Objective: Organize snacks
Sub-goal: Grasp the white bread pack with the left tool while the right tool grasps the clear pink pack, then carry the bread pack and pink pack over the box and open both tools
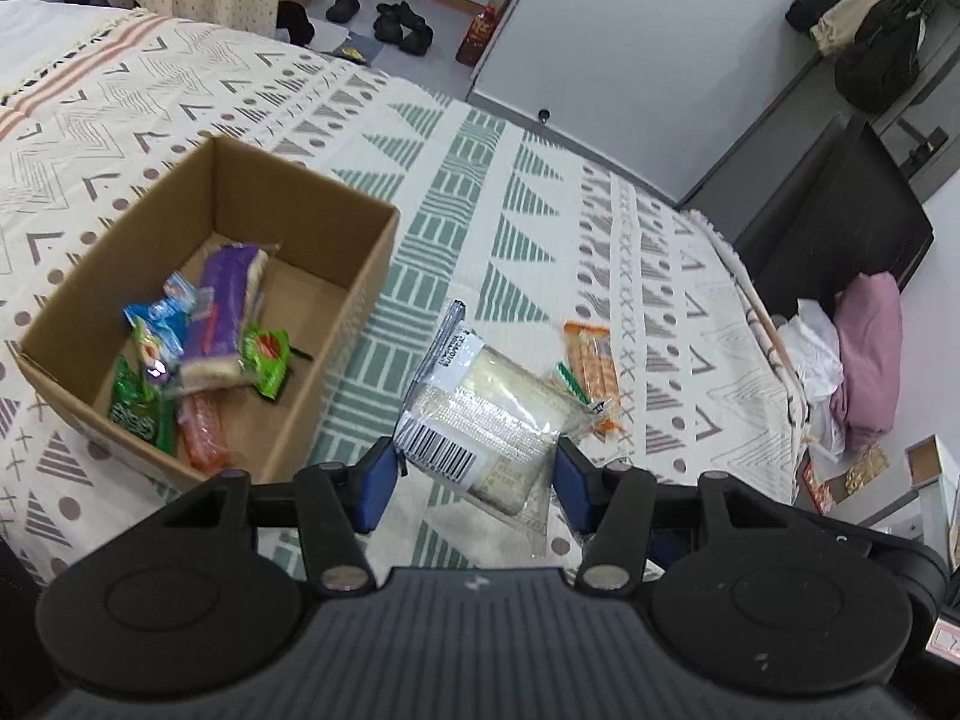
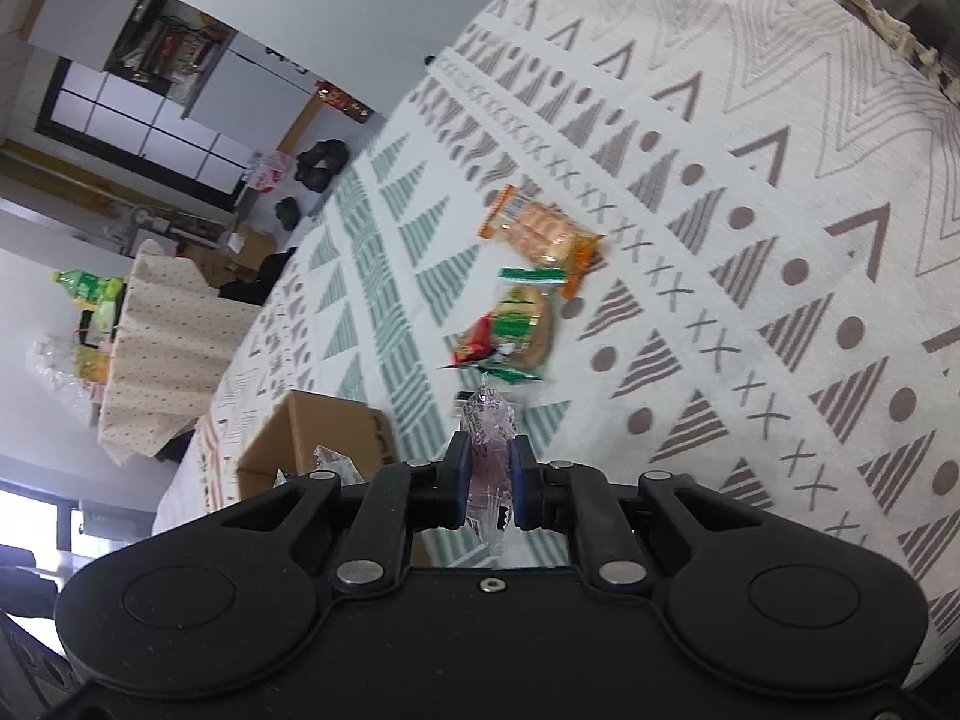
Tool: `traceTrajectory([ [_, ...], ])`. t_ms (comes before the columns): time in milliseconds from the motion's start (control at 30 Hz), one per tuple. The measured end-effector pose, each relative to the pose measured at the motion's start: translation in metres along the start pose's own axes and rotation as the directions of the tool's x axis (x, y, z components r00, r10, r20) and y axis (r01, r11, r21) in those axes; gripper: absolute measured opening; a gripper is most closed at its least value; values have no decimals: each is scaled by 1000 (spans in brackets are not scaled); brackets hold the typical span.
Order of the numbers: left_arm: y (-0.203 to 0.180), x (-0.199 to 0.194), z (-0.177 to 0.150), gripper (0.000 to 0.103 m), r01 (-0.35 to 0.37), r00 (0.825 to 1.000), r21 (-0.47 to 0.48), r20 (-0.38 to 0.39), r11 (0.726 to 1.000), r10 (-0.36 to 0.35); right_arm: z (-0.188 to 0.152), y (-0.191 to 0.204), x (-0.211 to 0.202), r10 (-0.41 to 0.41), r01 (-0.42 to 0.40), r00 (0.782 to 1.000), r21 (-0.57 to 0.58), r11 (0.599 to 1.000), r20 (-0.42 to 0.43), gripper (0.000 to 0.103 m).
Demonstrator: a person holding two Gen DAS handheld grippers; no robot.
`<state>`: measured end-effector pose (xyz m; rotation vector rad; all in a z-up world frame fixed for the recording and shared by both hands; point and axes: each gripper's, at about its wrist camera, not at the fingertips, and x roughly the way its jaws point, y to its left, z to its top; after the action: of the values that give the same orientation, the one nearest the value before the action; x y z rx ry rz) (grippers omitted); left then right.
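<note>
My left gripper [image 1: 477, 471] is shut on a clear wrapped sandwich pack [image 1: 486, 414] with a barcode label, held above the patterned bedspread. To its left stands an open cardboard box [image 1: 336, 276] holding several snacks, among them a purple wrapped sandwich [image 1: 222, 312] and green packets. My right gripper [image 2: 489, 468] is shut on a small clear purple-tinted packet [image 2: 489, 438], lifted over the bed. Beyond it lie an orange cracker pack [image 2: 537, 228] and a green and red round-biscuit pack [image 2: 513, 327]. The orange cracker pack [image 1: 594, 360] also shows right of the sandwich pack.
The bedspread [image 1: 480, 180] covers the whole bed. The cardboard box [image 2: 312, 426] shows at the lower left of the right wrist view. Shoes, bags and a red bottle lie on the floor beyond the bed [image 1: 396, 24]. A dark cabinet [image 1: 840, 222] and pink cloth [image 1: 870, 348] sit off the bed's right edge.
</note>
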<state>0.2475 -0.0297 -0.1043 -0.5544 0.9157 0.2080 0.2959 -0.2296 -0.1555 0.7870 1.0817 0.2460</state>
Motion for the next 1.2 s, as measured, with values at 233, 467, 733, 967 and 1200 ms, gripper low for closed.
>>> traceTrajectory([
  [233,15,-13,13,55,-7,999,-33,31,999,8,-3,22,-3,47,-47,999,-30,998,0,13],
  [467,34,-17,24,55,-20,999,-66,39,998,23,-8,46,-1,82,-82,997,-57,995,-9,13],
  [733,61,-17,40,55,-37,998,-94,39,995,41,-14,72,11,115,-117,993,-91,989,-28,12],
  [967,92,-13,63,55,-56,997,-132,38,990,61,-22,90,28,121,-126,991,-101,987,-50,12],
  [1200,118,-1,83,55,-76,997,-160,20,984,80,-30,108,50,121,-129,990,-107,986,-79,12],
])
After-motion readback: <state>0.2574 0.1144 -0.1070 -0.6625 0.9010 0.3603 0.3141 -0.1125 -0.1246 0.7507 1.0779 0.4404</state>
